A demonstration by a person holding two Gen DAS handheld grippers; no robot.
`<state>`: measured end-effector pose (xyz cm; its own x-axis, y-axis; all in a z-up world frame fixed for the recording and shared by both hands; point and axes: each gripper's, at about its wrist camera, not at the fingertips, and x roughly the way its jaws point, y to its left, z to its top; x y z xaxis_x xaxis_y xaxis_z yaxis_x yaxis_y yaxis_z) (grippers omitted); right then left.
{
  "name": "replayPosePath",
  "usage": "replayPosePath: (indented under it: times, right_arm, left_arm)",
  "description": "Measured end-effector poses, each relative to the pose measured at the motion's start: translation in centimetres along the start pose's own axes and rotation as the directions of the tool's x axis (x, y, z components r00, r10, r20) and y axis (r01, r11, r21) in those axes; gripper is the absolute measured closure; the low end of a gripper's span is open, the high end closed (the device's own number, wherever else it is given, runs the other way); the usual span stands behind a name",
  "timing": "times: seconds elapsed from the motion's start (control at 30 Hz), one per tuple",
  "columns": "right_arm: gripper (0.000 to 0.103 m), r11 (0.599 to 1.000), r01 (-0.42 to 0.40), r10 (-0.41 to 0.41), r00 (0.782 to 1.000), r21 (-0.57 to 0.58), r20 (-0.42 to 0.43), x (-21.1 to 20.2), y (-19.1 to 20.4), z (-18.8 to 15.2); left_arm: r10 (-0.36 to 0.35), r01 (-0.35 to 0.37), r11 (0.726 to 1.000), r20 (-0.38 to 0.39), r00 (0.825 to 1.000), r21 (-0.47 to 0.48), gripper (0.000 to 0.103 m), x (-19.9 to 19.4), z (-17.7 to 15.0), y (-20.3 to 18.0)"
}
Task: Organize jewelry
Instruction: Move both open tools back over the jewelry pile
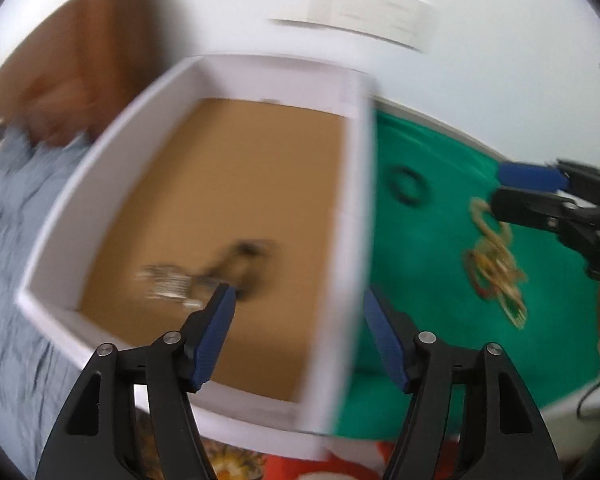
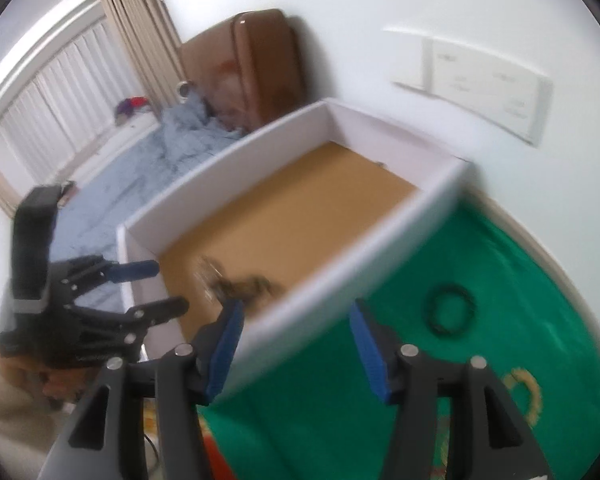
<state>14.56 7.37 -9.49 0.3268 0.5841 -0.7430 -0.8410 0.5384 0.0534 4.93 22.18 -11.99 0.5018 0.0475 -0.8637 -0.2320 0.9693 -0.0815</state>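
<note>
A white box (image 1: 356, 200) with a brown floor stands at the left of a green cloth (image 1: 428, 300). A blurred silver and dark piece of jewelry (image 1: 204, 276) lies in its near part. On the cloth lie a black ring bracelet (image 1: 392, 184) and a tangle of gold chains (image 1: 496, 264). My left gripper (image 1: 298, 290) is open and empty above the box's right wall. My right gripper (image 1: 500, 188) hangs at the far right by the chains. In the right wrist view my right gripper (image 2: 296, 304) is open and empty above the box wall (image 2: 340, 248), and my left gripper (image 2: 170, 286) is open.
A brown case (image 2: 260, 64) leans on the white wall behind the box, with a grey blanket (image 2: 140, 168) and curtains to its left. A white wall panel (image 2: 480, 80) is mounted above. A cream sleeve (image 2: 4, 420) shows at the lower left.
</note>
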Motion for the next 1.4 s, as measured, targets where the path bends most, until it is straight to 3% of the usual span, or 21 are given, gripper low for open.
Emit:
replayPosePath:
  times: [0.23,0.4,0.5,0.67,0.77,0.97,1.07,1.23,1.33,1.4]
  right_arm:
    - [0.047,0.966,0.219,-0.219,0.976,0.14,-0.017,-6.4,-5.7,-10.3]
    - [0.046,0.895,0.357,-0.358,0.933,0.269,-0.045,-11.0,-9.1,-16.5]
    - [0.04,0.846,0.41,-0.412,0.908,0.34,-0.069,-13.2,-10.8,-19.2]
    - [0.039,0.796,0.447,-0.445,0.889,0.408,-0.106,-15.1,-12.6,-22.0]
    - [0.039,0.79,0.451,-0.448,0.887,0.416,-0.112,-16.0,-12.8,-23.1]
    - [0.038,0.787,0.492,-0.495,0.864,0.372,-0.093,-17.9,-13.3,-23.8]
    - [0.038,0.783,0.487,-0.495,0.865,0.387,-0.088,-18.6,-14.1,-24.7]
    - [0.038,0.816,0.421,-0.419,0.903,0.396,-0.098,-18.3,-15.8,-25.9]
    - [0.038,0.849,0.375,-0.369,0.925,0.372,-0.091,-17.5,-16.0,-25.3]
    - [0.038,0.855,0.377,-0.372,0.924,0.357,-0.086,-16.9,-15.6,-24.4]
  left_arm:
    - [-0.108,0.107,0.975,-0.005,0.994,0.195,0.028,0.1,-0.4,-10.8]
    - [-0.127,0.115,0.941,0.018,0.992,0.318,0.023,-0.4,-0.5,-15.8]
    - [-0.134,0.118,0.923,0.019,0.991,0.365,0.021,-0.6,-1.0,-18.9]
    - [-0.164,0.145,0.902,0.011,0.986,0.407,0.02,-0.6,-0.9,-21.6]
    - [-0.175,0.156,0.899,0.01,0.984,0.41,0.02,-0.7,-1.0,-22.7]
    - [-0.155,0.145,0.92,-0.002,0.988,0.363,0.018,-0.4,-1.5,-22.5]
    - [-0.123,0.122,0.942,-0.017,0.992,0.313,0.018,0.1,-1.6,-21.9]
    - [-0.075,0.076,0.974,-0.012,0.997,0.214,0.018,0.0,-1.6,-20.4]
    - [-0.078,0.075,0.981,0.01,0.997,0.181,0.017,-0.3,-1.5,-19.4]
    - [-0.115,0.112,0.975,0.002,0.993,0.193,0.017,0.1,-1.0,-19.0]
